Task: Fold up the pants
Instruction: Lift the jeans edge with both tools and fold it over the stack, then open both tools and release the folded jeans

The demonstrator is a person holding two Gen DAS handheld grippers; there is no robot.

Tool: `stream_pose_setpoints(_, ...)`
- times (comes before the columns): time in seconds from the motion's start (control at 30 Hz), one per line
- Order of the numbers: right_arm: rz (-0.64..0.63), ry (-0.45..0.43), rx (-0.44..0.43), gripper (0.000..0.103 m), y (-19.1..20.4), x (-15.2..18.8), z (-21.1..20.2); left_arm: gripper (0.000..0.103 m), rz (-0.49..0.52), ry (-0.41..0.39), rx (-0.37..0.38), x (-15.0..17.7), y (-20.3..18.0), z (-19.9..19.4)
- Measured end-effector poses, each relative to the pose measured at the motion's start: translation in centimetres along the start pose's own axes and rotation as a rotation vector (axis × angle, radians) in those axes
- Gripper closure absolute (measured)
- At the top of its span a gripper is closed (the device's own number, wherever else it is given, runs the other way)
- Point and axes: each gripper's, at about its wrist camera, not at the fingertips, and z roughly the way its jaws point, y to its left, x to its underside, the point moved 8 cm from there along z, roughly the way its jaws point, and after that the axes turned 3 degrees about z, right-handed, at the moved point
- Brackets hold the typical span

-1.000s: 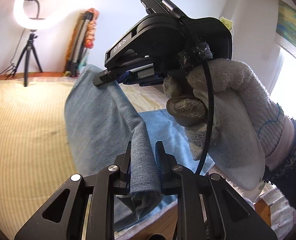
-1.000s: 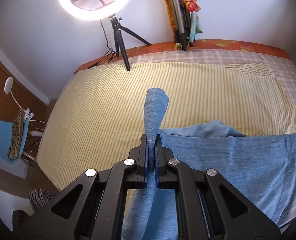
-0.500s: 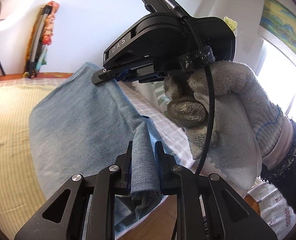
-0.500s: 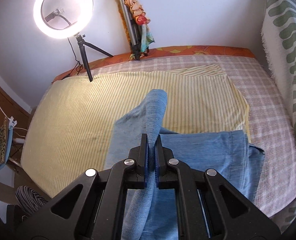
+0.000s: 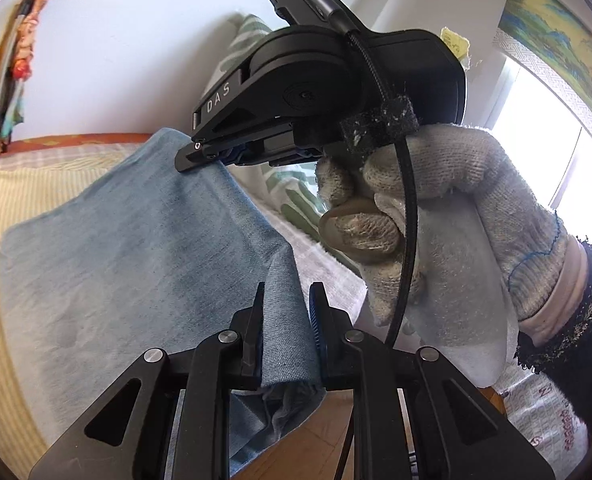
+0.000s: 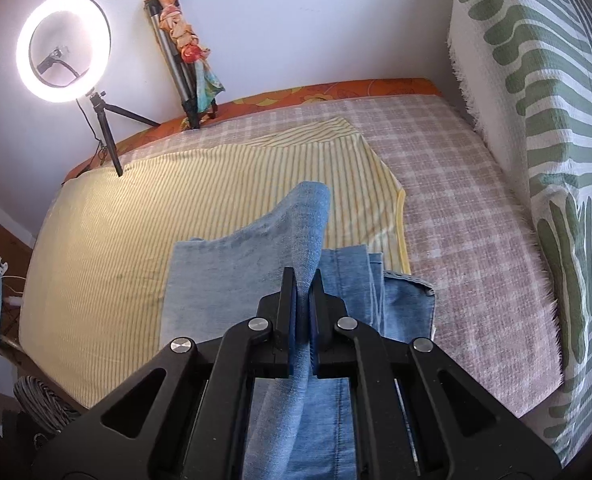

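Observation:
Light blue denim pants [image 6: 231, 276] lie partly doubled over on the bed, one end lifted. My right gripper [image 6: 304, 280] is shut on a raised fold of the denim above the lower layers. In the left wrist view my left gripper [image 5: 285, 300] is shut on another bunched edge of the pants [image 5: 135, 248]. The right gripper [image 5: 199, 156], held by a gloved hand [image 5: 448, 216], pinches the far corner of the same edge, so the cloth is stretched between both grippers above the bed.
A yellow striped sheet [image 6: 155, 208] covers a plaid bed cover [image 6: 464, 216]. A green-patterned cushion [image 6: 536, 120] stands at the right. A ring light on a tripod [image 6: 63, 48] and a folded stand [image 6: 183, 64] are at the far wall. Wooden floor [image 5: 328, 420] shows below the bed edge.
Both grippers have carried the held denim edge sideways across the bed toward the cushion side. More of the pants now lies doubled over the lower layers, and the ring light has slid out of the left view.

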Motion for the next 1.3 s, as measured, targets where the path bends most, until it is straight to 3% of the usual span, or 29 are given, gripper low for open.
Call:
stream_pose_setpoints(0.37, 0.080, 0.036, 0.001, 0.098, -6.6, 2.0, 2.8, 0.086, 0.034, 0.086, 0.022, 0.4, -0.1, 5.6)
stream_pose_setpoints(0.73, 0.093, 0.075, -0.027, 0.098, -8.8, 3.0, 6.1, 0.086, 0.041, 0.141, 0.007, 1.1, 1.2, 8.2)
stream_pose_setpoints(0.97, 0.095, 0.087, -0.035, 0.098, -9.4, 3.7, 6.8, 0.086, 0.072, 0.180, -0.008, 2.1, 0.0, 10.4)
stream_pose_setpoints(1.07, 0.092, 0.084, -0.025, 0.097, -9.7, 3.6, 6.7, 0.077, 0.073, 0.209, 0.005, 2.9, -0.9, 10.5)
stream_pose_setpoints(1.2, 0.095, 0.059, 0.031, 0.095, -10.6, 3.1, 5.8, 0.077, 0.113, 0.231, 0.015, 3.7, -2.0, 10.8)
stream_pose_setpoints(1.3, 0.113, 0.043, 0.054, 0.087, -11.3, 3.0, 4.9, 0.077, 0.111, 0.238, 0.029, 3.5, -1.9, 10.8)
